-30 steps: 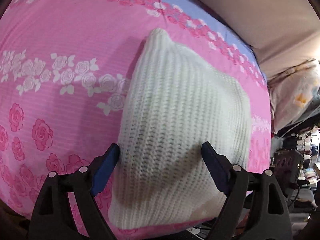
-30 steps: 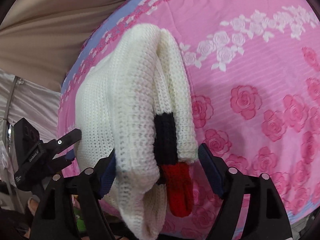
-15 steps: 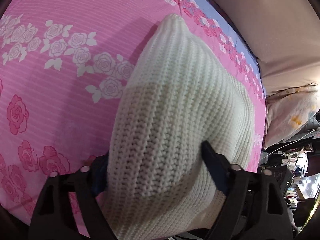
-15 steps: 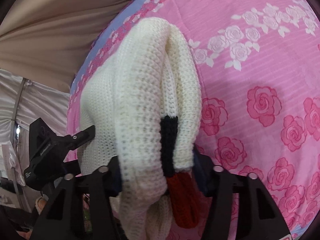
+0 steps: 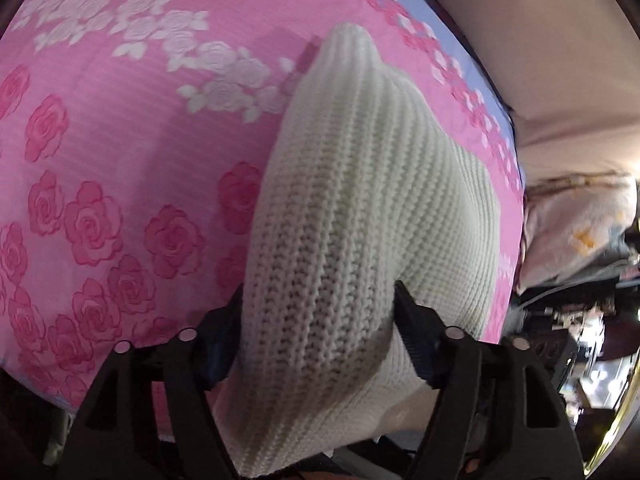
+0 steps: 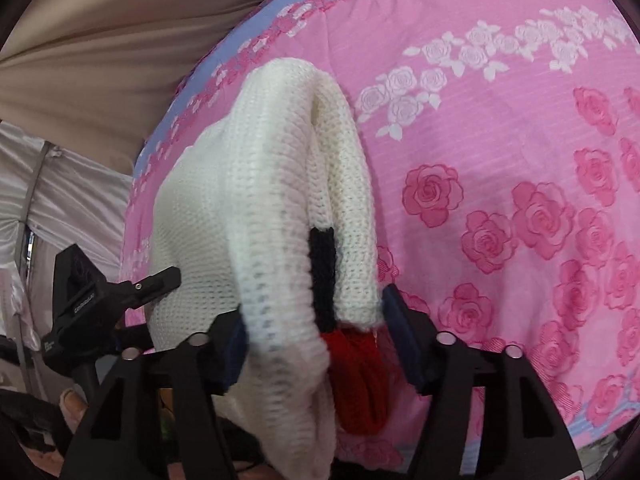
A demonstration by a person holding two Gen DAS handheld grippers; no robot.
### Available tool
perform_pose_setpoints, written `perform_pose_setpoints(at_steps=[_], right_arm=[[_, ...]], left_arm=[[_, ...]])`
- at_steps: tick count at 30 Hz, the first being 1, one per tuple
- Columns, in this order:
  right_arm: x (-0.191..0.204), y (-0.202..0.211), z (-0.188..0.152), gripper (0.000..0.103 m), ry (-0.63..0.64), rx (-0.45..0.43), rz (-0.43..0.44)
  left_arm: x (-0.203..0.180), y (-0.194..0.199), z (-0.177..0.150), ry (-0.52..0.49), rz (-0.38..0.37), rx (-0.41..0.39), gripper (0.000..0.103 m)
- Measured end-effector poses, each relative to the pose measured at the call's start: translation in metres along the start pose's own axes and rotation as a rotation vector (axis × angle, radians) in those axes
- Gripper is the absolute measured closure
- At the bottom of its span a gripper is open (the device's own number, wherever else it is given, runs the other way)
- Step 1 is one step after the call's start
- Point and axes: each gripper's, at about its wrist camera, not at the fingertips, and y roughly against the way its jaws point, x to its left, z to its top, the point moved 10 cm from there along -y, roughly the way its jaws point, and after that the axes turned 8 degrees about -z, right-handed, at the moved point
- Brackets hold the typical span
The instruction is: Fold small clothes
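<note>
We pinch the white knit sweater (image 5: 360, 216) in both claws, left claw (image 5: 320, 320) and right claw (image 6: 316, 320), its length running ahead over the bed (image 5: 120, 160).

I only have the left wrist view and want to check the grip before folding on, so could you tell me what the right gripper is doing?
Observer: The right gripper is shut on a bunched edge of the sweater, near side of the bed.
Operator: Thank you. Is the sweater all white? That is all I see.
Observer: No, a black band and a red cuff show between the right fingers.
Operator: Can you see my left gripper from there?
Observer: Yes, the left gripper shows at the sweater's other edge, at the left of the right wrist view.
</note>
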Motion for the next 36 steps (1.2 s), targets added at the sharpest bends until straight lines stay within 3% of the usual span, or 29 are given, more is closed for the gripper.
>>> perform_pose_setpoints(at_steps=[4, 6, 7, 8, 9, 11, 12, 15, 19, 25, 32, 36], right_arm=[[0.007, -0.017, 0.002, 0.020, 0.006, 0.020, 0.020], [0.012, -0.019, 0.007, 0.016, -0.001, -0.001, 0.064], [0.015, -0.021, 0.009, 0.020, 0.004, -0.005, 0.069], [0.019, -0.021, 0.010, 0.046, 0.017, -0.002, 0.087], [0.023, -0.024, 0.009, 0.049, 0.015, 0.019, 0.114], [0.027, -0.019, 0.011, 0.058, 0.013, 0.006, 0.125], [0.029, -0.013, 0.011, 0.059, 0.027, -0.006, 0.121], [0.042, 0.009, 0.018, 0.061, 0.047, -0.049, 0.134], [0.053, 0.054, 0.028, 0.062, 0.069, -0.124, 0.148], [0.073, 0.132, 0.047, 0.061, 0.080, -0.276, 0.159], [0.124, 0.214, 0.077, 0.061, 0.131, -0.488, 0.180], [0.163, 0.244, 0.087, 0.061, 0.189, -0.582, 0.198]], left_arm=[[0.004, 0.002, 0.015, -0.005, 0.026, -0.075, 0.017], [0.006, -0.008, 0.017, -0.003, 0.011, -0.066, 0.008], [0.002, -0.011, 0.019, -0.013, -0.003, -0.079, 0.005], [0.002, -0.012, 0.019, -0.029, 0.015, -0.080, 0.005], [-0.003, -0.015, 0.018, -0.048, 0.026, -0.075, 0.007], [-0.016, -0.023, 0.014, -0.050, -0.033, -0.032, 0.024], [-0.020, -0.022, 0.014, -0.047, -0.028, -0.036, 0.027], [-0.042, -0.010, 0.012, -0.098, -0.021, -0.041, 0.052], [-0.075, 0.014, 0.005, -0.133, -0.092, -0.029, 0.055], [-0.145, 0.060, 0.000, -0.299, -0.186, -0.049, 0.055], [-0.218, 0.122, 0.015, -0.465, -0.311, -0.135, 0.054], [-0.239, 0.170, 0.031, -0.536, -0.353, -0.205, 0.054]])
